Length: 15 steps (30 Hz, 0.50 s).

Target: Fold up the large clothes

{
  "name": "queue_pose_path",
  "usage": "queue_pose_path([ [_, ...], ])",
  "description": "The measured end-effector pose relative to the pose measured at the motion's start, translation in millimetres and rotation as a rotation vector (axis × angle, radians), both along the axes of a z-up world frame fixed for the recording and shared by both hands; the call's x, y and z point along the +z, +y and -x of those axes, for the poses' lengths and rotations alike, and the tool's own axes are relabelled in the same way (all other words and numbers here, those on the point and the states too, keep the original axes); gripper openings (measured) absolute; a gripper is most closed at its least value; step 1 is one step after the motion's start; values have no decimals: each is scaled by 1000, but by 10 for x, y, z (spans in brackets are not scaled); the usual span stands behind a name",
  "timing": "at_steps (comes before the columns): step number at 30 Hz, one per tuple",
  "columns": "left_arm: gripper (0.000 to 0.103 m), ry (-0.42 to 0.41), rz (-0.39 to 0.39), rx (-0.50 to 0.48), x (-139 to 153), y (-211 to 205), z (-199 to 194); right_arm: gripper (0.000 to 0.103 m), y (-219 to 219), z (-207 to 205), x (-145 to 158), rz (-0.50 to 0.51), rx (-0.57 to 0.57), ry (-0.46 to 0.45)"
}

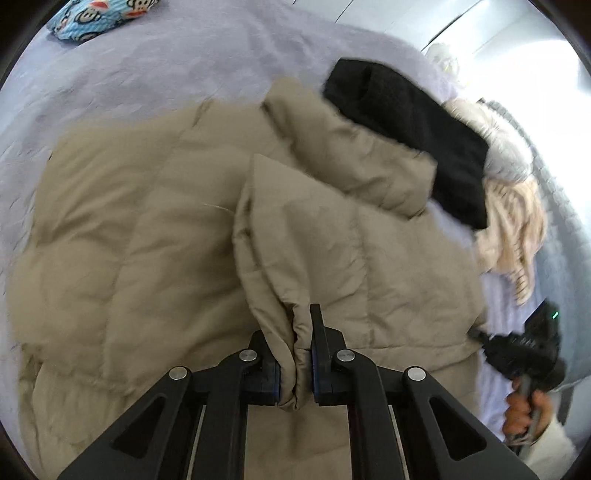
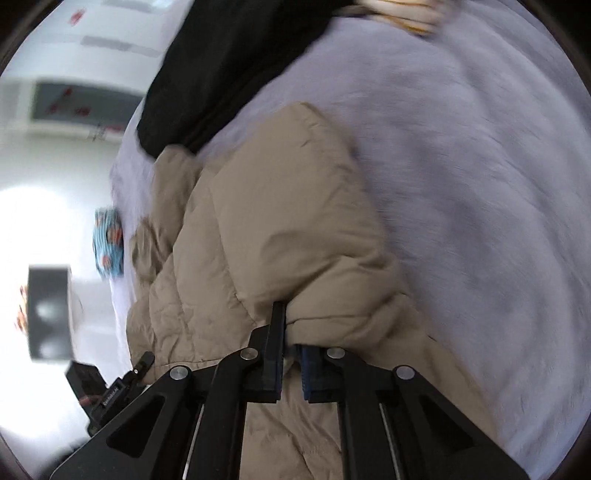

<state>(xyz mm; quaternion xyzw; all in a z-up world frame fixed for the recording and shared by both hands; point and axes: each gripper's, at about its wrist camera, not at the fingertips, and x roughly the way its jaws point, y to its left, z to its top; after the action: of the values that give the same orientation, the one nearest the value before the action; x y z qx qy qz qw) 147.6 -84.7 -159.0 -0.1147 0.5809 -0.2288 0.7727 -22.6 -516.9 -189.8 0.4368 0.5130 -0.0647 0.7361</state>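
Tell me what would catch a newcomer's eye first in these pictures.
A big tan puffer jacket sprawls across the lavender bedspread, each hand-held gripper pinching its fabric: left, right. A black garment lies past its collar, and a monkey-print cloth at the far corner.

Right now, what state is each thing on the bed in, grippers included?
Jacket: spread on the bed, puffy, partly folded over itself.
Left gripper: shut on a jacket fold.
Right gripper: shut on the jacket's edge.
Black garment: heaped beside the jacket, unfolded.
Cream garment: crumpled by the black one.
Blue cloth: bunched at the far edge.
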Motion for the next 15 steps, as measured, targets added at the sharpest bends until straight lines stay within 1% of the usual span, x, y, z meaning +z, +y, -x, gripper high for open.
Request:
queue_pose_path([
  [2,13,19,2,19,-57,66,-4,8,69,-30,-127,-13,0,24],
  [4,13,16,-5,28,-35,105,-1,8,123,-9,-196,-28,-16,23],
  [5,13,10,-19,32,-1,125,6,8,125,14,-195,-32,-18,18],
  [6,15,-1,-39,41,39,156,19,8,123,29,-189,-32,-18,16],
  [7,20,-5,-65,53,87,195,33,8,119,45,-173,-31,-9,18],
  [9,20,-9,-85,76,167,279,50,9,141,34,-136,-17,15,32],
  [10,20,-12,-90,85,217,335,54,13,140,44,-100,-9,35,50],
  [12,20,-30,-108,101,320,440,58,30,152,94,-24,-8,62,64],
  [13,20,-42,-112,105,377,464,54,53,168,118,43,-10,78,59],
  [14,20,-53,-111,108,422,484,51,68,184,162,124,-2,95,47],
  [15,20,-71,-105,110,498,490,36,69,197,204,207,17,118,31],
])
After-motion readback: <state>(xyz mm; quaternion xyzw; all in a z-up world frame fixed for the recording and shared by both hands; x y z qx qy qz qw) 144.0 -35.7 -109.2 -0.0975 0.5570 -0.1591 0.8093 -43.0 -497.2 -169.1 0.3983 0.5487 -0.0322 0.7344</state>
